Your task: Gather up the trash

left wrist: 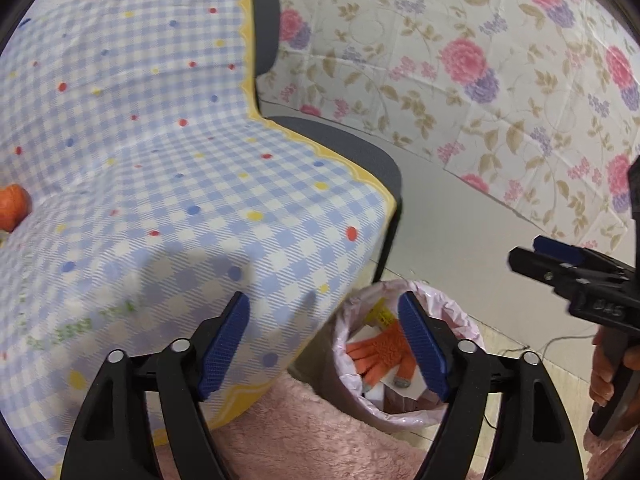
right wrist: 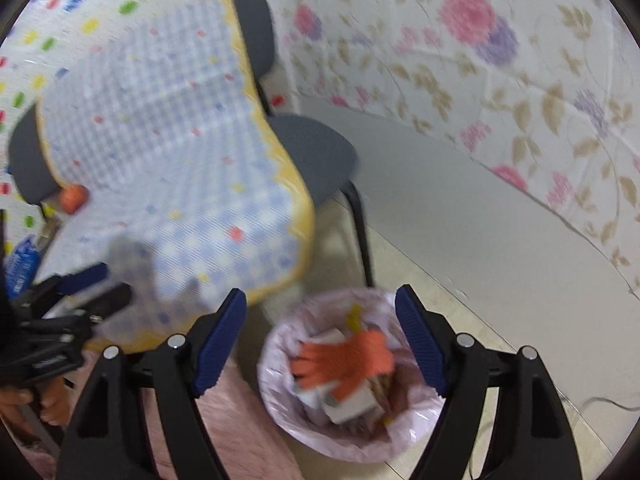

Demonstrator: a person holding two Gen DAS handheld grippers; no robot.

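Left gripper (left wrist: pixel 324 344): blue pads spread wide, nothing pinched, up over the edge of the checked cloth (left wrist: pixel 160 160) and the bin. Right gripper (right wrist: pixel 320 340): spread wide too, nothing between the pads, right above the bin. Seen again at the right edge of the left view, with a hand (left wrist: pixel 608 376) on its handle.

Just below: small trash bin (right wrist: pixel 340 380) with a pink bag (left wrist: pixel 404 420) inside, down on the floor beside a fluffy pink rug (left wrist: pixel 300 440). In the bin: orange glove (right wrist: pixel 348 360) on top, fingers spread out, lying over a white box (right wrist: pixel 348 404). Something yellow (right wrist: pixel 354 316) at the back of the bin, too blurry to tell what.

Further out: chair (left wrist: pixel 360 152) with a grey seat and black legs, mostly under the blue-and-white cloth with coloured dots and a yellow border. Far on the left of that cloth, a small round orange thing (left wrist: pixel 12 206). Near it in the right view, maybe a blue wrapper (right wrist: pixel 22 264), blurry. Behind it all, a flowery sheet (left wrist: pixel 480 60) with pink and purple blooms.
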